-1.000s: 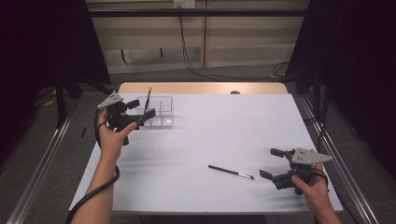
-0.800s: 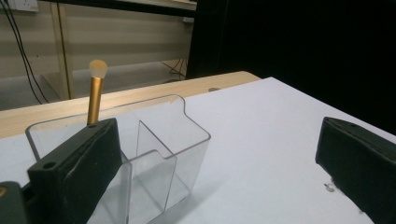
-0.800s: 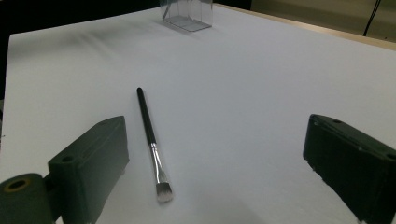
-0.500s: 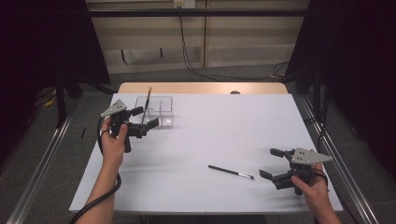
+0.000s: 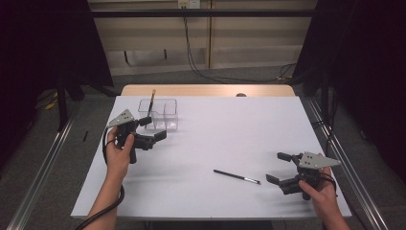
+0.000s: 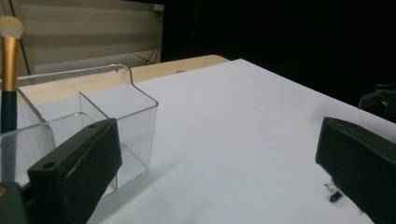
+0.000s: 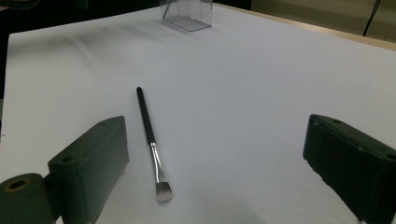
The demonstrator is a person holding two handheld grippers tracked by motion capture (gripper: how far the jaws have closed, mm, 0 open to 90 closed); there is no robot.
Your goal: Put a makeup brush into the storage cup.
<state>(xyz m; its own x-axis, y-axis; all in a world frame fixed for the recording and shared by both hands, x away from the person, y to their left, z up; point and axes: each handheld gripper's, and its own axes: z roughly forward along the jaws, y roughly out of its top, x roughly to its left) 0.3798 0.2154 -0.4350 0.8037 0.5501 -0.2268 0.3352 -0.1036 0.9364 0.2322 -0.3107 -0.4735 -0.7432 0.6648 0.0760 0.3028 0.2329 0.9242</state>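
Observation:
A clear divided box (image 5: 160, 115) stands at the table's far left, with a gold-handled makeup brush (image 5: 151, 101) upright in its left compartment. My left gripper (image 5: 153, 128) hovers open just in front of the box, holding nothing. In the left gripper view the box (image 6: 116, 121) sits close behind the left jaw, and the brush (image 6: 9, 70) rises at the far left. A thin black brush (image 5: 237, 177) lies flat near the front of the table. My right gripper (image 5: 278, 167) stands open just right of it. In the right gripper view that brush (image 7: 149, 135) lies between the spread jaws, bristles nearest.
A white sheet (image 5: 230, 134) covers the table, with a bare wooden strip (image 5: 206, 90) along the far edge. Metal rails (image 5: 43, 163) run down both sides. The box (image 7: 187, 11) shows far off in the right gripper view.
My left gripper has drawn back from the box, toward the person and slightly right. The right gripper and the black brush have stayed put.

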